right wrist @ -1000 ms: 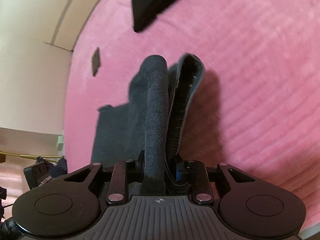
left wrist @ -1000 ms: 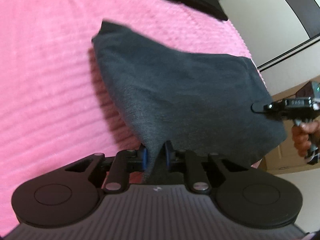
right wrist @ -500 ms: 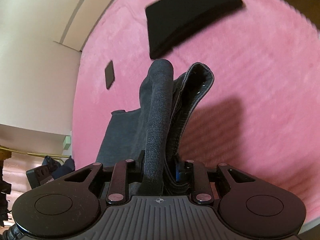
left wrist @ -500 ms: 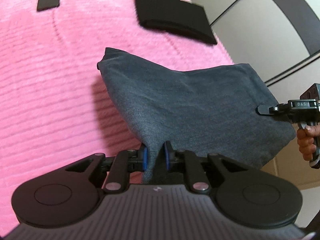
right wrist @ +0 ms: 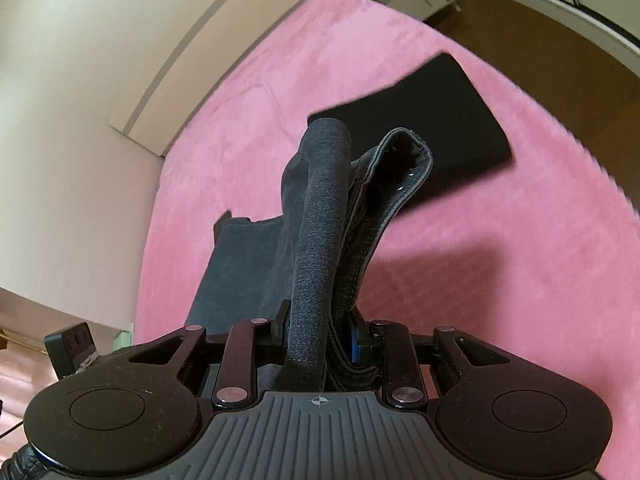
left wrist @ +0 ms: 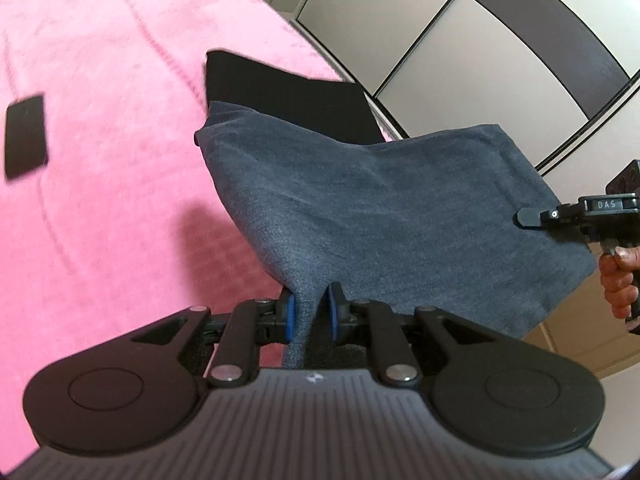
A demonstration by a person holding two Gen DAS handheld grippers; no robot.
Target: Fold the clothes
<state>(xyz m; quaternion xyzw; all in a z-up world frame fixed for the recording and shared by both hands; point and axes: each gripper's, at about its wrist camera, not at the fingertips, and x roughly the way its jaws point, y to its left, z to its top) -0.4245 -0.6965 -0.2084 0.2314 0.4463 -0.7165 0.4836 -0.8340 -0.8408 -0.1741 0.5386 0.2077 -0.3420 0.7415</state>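
A folded dark grey-blue garment hangs in the air above a pink blanket, stretched between my two grippers. My left gripper is shut on its near corner. My right gripper is shut on a thick fold of the same garment, with the waistband edge sticking up beside it. The right gripper also shows at the right edge of the left wrist view, held by a hand and touching the garment's far edge.
A folded black garment lies flat on the blanket beyond the held one; it also shows in the right wrist view. A small black flat object lies at the left. Wardrobe doors stand past the bed edge.
Both grippers have lifted and moved the garment forward toward the black folded garment. Both views have tilted up, showing more of the room. Both grips are unchanged.
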